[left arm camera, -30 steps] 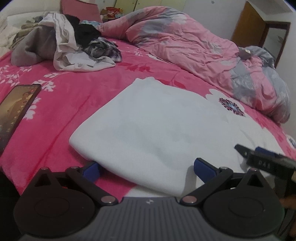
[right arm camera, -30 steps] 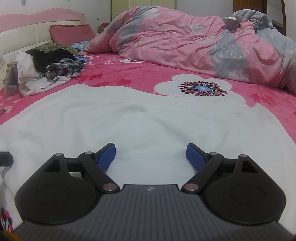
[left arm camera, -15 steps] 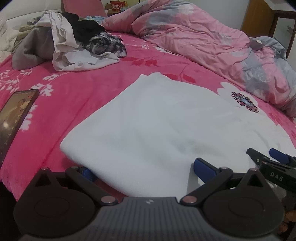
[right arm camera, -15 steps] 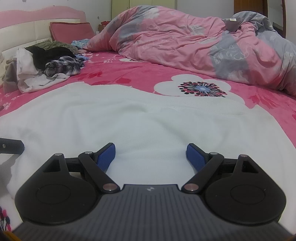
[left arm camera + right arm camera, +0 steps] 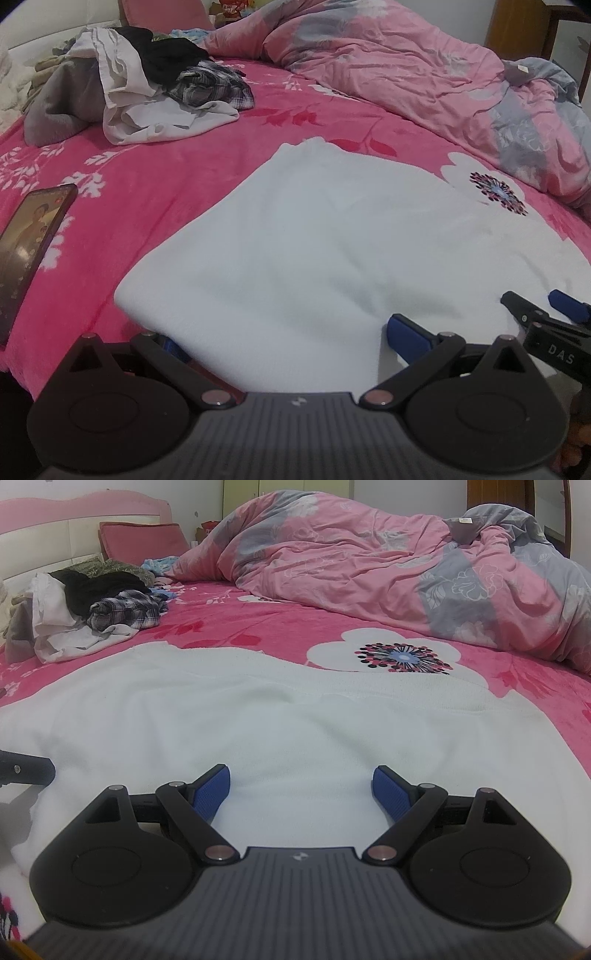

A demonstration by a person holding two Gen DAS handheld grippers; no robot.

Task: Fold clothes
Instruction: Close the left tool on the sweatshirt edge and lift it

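Both your grippers sit wide open at the near edge of the white garment [image 5: 325,251], gripping nothing. Left gripper [image 5: 288,338] has the near-left hem draped over one finger; right gripper [image 5: 301,788] hovers over the cloth. Garment lies flat on the pink bedsheet [image 5: 155,177]; clothes pile [image 5: 140,92] far left, phone [image 5: 29,240] left.

My left wrist view sits low at the bed's [image 5: 155,192] near edge, facing the headboard; my right looks lower, closer. Both share the white garment [image 5: 332,236] and clothes pile [image 5: 92,605].
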